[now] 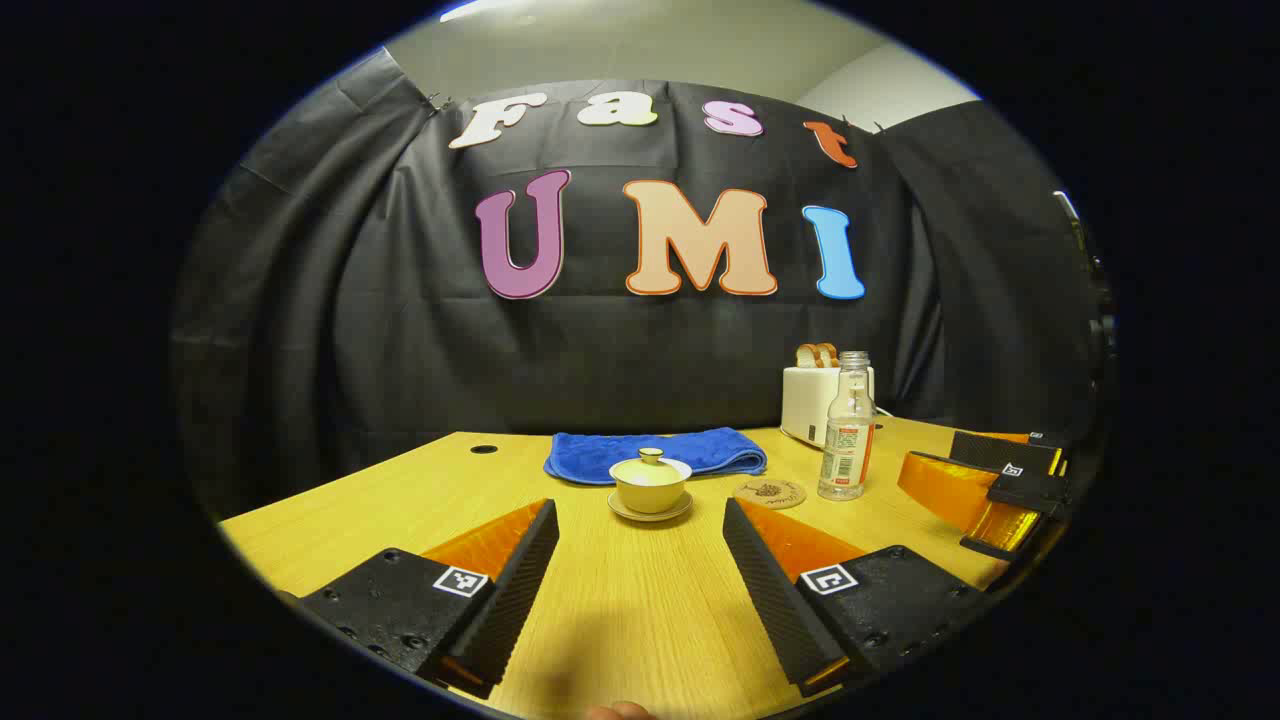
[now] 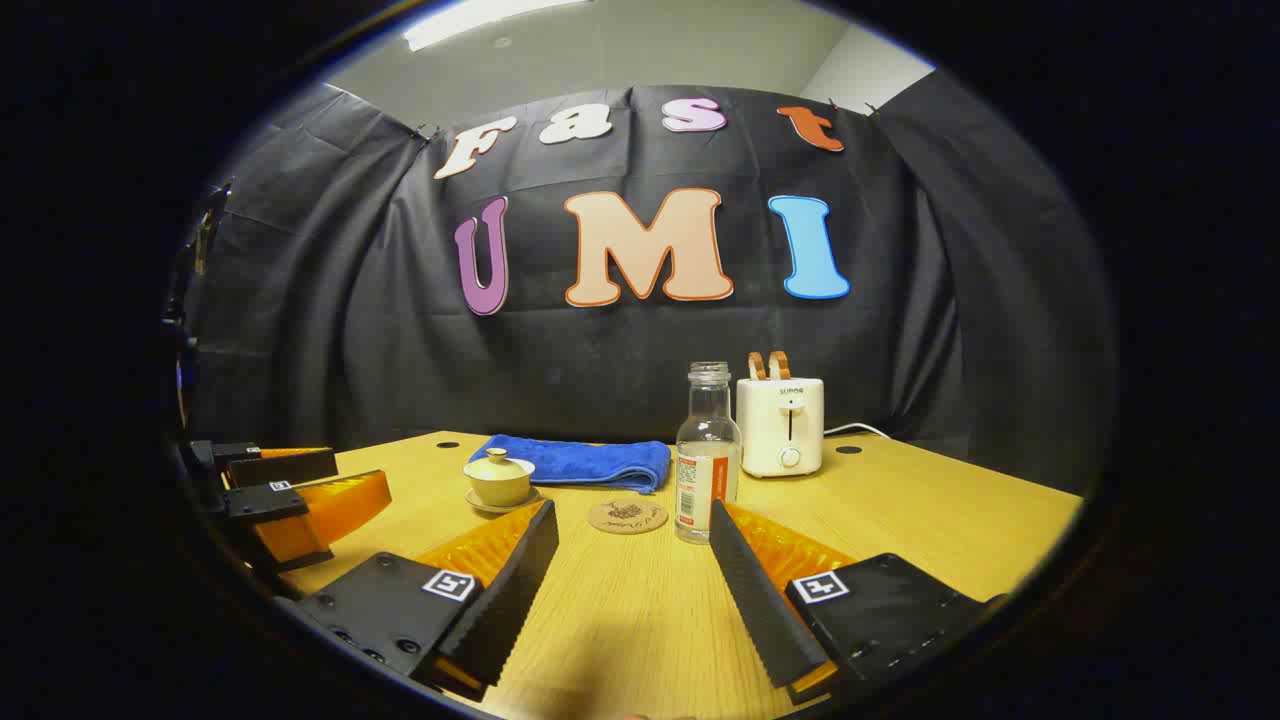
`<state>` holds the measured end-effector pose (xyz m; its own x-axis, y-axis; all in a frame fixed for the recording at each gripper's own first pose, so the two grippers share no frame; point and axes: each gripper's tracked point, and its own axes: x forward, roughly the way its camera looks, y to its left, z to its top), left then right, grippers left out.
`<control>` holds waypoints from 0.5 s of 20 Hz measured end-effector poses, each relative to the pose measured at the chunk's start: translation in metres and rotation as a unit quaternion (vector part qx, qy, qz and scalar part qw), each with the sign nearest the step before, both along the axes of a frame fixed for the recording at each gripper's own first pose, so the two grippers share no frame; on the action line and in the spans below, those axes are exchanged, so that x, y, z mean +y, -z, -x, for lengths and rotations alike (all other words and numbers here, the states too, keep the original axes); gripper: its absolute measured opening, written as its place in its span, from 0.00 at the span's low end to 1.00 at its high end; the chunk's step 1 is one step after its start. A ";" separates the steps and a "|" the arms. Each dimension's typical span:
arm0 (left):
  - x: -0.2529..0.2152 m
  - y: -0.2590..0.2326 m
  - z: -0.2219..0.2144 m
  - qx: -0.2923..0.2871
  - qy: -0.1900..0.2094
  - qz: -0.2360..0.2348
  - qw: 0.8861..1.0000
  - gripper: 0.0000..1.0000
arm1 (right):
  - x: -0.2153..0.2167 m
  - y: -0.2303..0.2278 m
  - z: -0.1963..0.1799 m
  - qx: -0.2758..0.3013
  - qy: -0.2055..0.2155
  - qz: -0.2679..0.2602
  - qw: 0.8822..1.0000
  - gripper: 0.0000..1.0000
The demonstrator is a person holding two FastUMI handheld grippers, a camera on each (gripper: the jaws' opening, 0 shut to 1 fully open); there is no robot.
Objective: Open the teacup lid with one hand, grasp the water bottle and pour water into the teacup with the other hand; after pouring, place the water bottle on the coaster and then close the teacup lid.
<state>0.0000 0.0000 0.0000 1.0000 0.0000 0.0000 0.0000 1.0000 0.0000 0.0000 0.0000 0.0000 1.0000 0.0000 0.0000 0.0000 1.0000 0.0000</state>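
Left tool (image 1: 640, 570) held low over the pale wooden table (image 1: 620, 620), fingers spread wide, gripping nothing. Straight ahead between them, well apart from the tips: small cream lidded teacup (image 1: 650, 485) on its saucer, round knobbed lid (image 1: 650, 464) in place. Just right of the cup, flat round cork coaster (image 1: 769, 492), bare; beside that, upright clear plastic water bottle (image 1: 847, 428), uncapped, partly filled. Folded blue cloth (image 1: 655, 452) behind the cup; white toaster (image 1: 812, 402) behind the bottle.

Right tool (image 2: 632, 575) likewise released, fingers parted over the table. Bottle (image 2: 706, 455) just beyond its right finger, near the tip; coaster (image 2: 627, 516) ahead between the fingers; teacup (image 2: 499, 480) further off to the left, close to the left tool (image 2: 300, 495).
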 end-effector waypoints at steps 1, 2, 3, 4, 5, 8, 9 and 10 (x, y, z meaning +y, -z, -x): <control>0.000 -0.001 0.000 0.000 0.000 0.000 1.000 0.97 | 0.000 0.001 0.001 0.000 0.000 0.000 1.000 0.98; 0.000 -0.001 0.000 0.000 0.000 0.000 1.000 0.97 | 0.000 0.001 0.001 0.000 0.000 0.000 1.000 0.98; 0.000 -0.001 0.000 0.000 0.000 0.001 1.000 0.97 | 0.000 0.001 0.000 0.000 0.000 0.000 1.000 0.98; 0.000 -0.001 0.000 0.000 0.000 0.001 1.000 0.97 | 0.000 0.001 0.000 0.000 0.000 0.000 1.000 0.98; 0.000 -0.001 0.001 0.001 0.000 0.000 1.000 0.97 | 0.001 0.001 0.000 0.000 0.000 0.000 1.000 0.98; 0.000 -0.001 0.002 0.000 0.000 0.000 1.000 0.97 | 0.001 0.001 0.001 0.000 0.000 0.000 1.000 0.98; 0.000 -0.002 0.002 0.001 0.000 0.000 1.000 0.97 | 0.001 0.001 0.000 0.000 0.000 0.000 1.000 0.98; 0.000 0.000 0.001 0.001 0.000 0.000 1.000 0.97 | 0.001 0.000 0.000 0.000 0.000 0.000 1.000 0.98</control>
<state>-0.0015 0.0002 0.0001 1.0000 -0.0002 -0.0015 0.0002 1.0000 -0.0001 0.0000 0.0015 -0.0004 1.0000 -0.0006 0.0008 0.0006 1.0000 -0.0006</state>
